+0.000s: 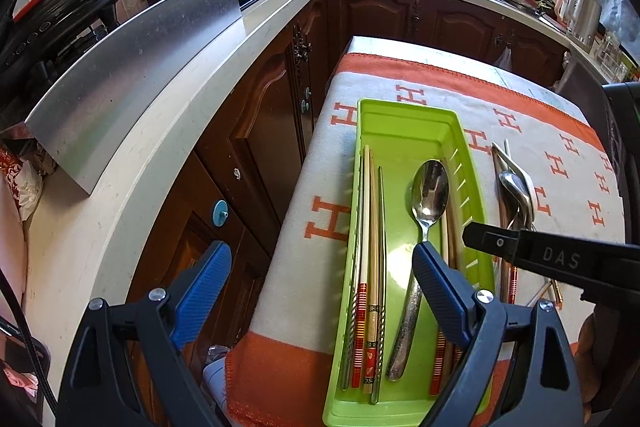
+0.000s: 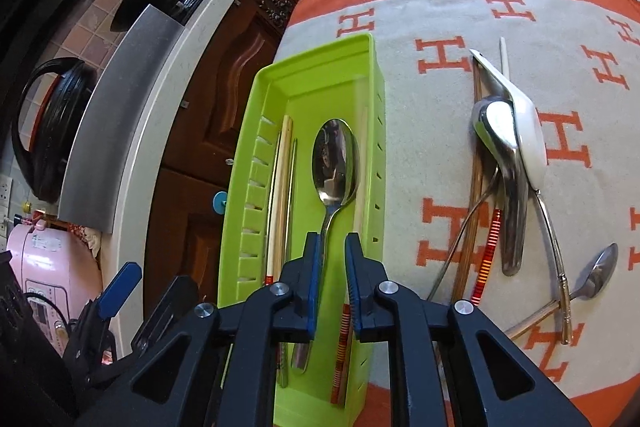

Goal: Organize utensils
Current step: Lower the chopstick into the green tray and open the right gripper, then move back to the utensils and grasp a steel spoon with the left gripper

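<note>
A lime green tray [image 1: 404,123] [image 2: 320,63] lies lengthwise on the orange-and-white cloth. It holds a steel spoon [image 1: 430,191] [image 2: 334,159] and several chopsticks [image 1: 370,227] [image 2: 282,187]. My right gripper [image 2: 333,247] hovers low over the spoon's handle. Its jaws stand a little apart on either side of the handle, with a gap showing. My left gripper [image 1: 320,259] is wide open over the tray's near left edge, holding nothing. To the right of the tray lie a white ceramic spoon [image 2: 528,139], steel spoons [image 2: 496,131] and loose chopsticks [image 2: 486,259].
The table's left edge drops to dark wooden cabinets [image 1: 256,131]. A pale counter [image 1: 160,131] with a steel sheet [image 1: 140,75] runs along the left. A smaller spoon [image 2: 600,271] lies at the cloth's right. A pink appliance [image 2: 44,275] stands at lower left.
</note>
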`<state>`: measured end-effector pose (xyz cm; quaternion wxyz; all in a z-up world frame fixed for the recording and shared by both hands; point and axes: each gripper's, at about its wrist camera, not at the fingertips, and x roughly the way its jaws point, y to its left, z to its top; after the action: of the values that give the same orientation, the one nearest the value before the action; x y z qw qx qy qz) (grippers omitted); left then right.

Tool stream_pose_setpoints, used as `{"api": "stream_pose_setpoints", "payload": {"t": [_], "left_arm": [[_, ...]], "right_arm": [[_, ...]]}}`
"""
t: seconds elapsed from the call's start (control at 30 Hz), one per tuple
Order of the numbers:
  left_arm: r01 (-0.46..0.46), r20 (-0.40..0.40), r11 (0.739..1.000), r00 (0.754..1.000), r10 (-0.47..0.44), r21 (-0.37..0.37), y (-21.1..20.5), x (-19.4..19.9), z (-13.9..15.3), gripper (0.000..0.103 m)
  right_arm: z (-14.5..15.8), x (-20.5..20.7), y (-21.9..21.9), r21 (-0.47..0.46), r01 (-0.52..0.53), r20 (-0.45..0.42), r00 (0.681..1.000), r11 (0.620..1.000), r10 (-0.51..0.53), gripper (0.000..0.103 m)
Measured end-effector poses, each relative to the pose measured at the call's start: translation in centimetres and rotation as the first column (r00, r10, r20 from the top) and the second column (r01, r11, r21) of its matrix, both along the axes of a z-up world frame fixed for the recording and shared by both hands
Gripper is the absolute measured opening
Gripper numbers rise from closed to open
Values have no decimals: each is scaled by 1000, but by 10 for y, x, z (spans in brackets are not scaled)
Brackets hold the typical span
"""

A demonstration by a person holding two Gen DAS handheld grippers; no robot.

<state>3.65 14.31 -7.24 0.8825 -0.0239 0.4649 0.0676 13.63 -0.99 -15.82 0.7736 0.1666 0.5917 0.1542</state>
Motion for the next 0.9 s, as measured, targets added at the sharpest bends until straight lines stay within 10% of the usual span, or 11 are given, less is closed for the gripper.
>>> {"api": "stream_pose_setpoints", "payload": {"t": [0.9], "left_arm": [[219,-22,973,975,-221,-71,-84,-2,5,91]], "right_arm": [[46,-54,-134,-133,66,163,986,989,-44,18]]}}
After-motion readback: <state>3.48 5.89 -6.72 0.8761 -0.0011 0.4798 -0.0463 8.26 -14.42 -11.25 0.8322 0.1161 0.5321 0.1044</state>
